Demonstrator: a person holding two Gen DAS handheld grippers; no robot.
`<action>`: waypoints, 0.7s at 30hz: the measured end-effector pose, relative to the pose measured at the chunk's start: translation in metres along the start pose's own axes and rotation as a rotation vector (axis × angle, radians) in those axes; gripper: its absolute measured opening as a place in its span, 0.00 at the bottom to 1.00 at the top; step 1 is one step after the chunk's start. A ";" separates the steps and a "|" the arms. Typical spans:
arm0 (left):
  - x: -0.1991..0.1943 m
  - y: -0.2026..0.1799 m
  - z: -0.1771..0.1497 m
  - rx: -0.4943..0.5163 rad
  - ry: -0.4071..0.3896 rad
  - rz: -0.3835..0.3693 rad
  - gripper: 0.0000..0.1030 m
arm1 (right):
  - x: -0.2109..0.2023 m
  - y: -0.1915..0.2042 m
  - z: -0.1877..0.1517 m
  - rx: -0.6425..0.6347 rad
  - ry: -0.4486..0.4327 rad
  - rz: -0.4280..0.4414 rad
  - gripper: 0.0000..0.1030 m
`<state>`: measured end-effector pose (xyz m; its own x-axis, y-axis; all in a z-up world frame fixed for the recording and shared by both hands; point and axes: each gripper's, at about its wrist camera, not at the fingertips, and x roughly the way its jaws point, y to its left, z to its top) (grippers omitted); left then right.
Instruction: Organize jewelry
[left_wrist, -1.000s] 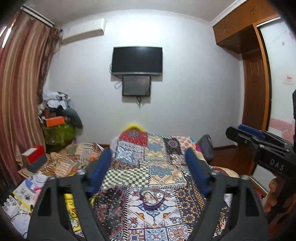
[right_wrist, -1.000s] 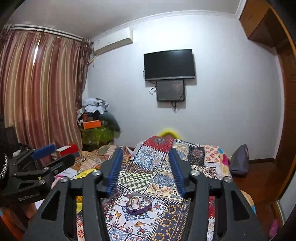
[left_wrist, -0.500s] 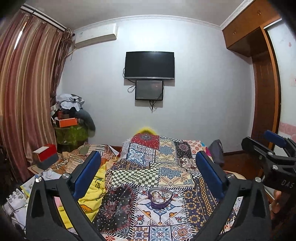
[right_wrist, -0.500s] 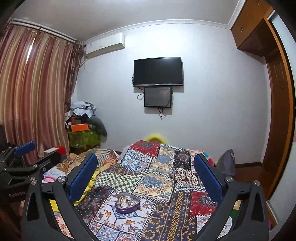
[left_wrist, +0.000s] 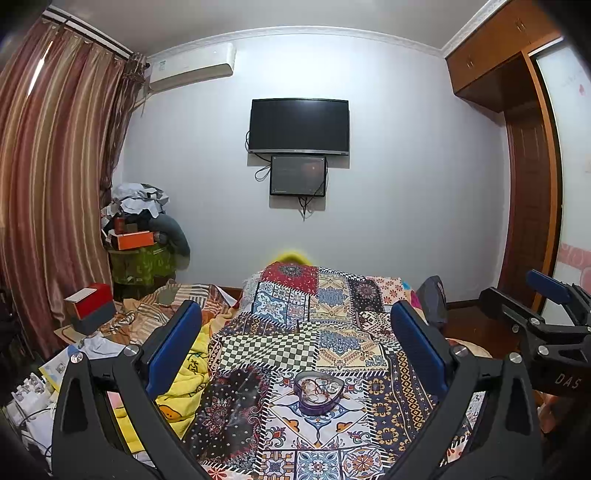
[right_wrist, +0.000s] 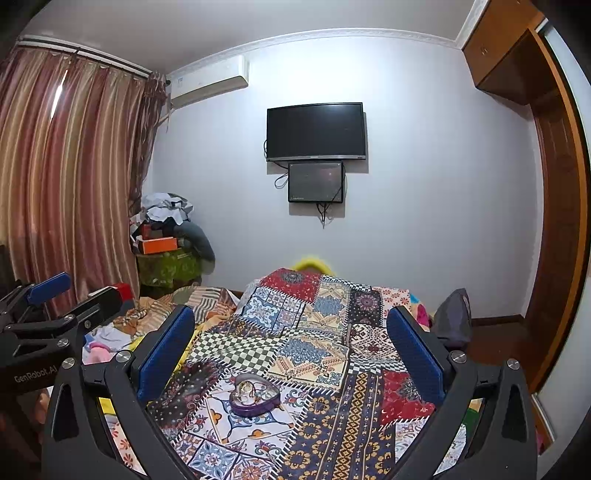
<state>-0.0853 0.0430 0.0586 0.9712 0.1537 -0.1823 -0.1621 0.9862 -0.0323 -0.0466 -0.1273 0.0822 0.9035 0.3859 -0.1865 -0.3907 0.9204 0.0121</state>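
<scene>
Both grippers have spread their jaws wide since a second ago, when the right one's blue pads stood close together and the left one's only partly apart; the views have also drawn back, so more of the room shows. Now the left gripper (left_wrist: 295, 336) hangs over the near end of the bed with its jaws wide open and nothing between them, and the right gripper (right_wrist: 290, 332) does the same, just to its right. Each shows at the edge of the other's view.

A purple heart-shaped dish (left_wrist: 318, 393) sits on the patchwork bedspread (left_wrist: 332, 325), near the foot of the bed and roughly centred between both sets of fingers, well clear of them. Jewelry (right_wrist: 253, 392) lies heaped inside it: rings and thin bands, too small to tell apart.

On the far wall hangs a dark television (left_wrist: 299, 125) with a smaller screen (left_wrist: 298, 175) just below. Striped curtains (right_wrist: 66, 184) cover the left side, and a wooden wardrobe (left_wrist: 532, 166) stands at the right
</scene>
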 end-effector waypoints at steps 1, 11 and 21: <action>0.000 0.000 0.000 0.001 0.000 -0.001 0.99 | 0.000 0.000 0.000 0.001 0.001 0.000 1.00; 0.005 -0.003 0.000 0.005 0.010 -0.004 0.99 | 0.002 -0.004 0.002 0.013 0.015 -0.001 1.00; 0.008 -0.005 -0.001 0.011 0.010 -0.003 0.99 | 0.001 -0.007 0.003 0.017 0.021 -0.003 1.00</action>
<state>-0.0771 0.0391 0.0564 0.9698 0.1502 -0.1923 -0.1573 0.9873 -0.0219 -0.0429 -0.1329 0.0848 0.9009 0.3817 -0.2067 -0.3845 0.9227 0.0282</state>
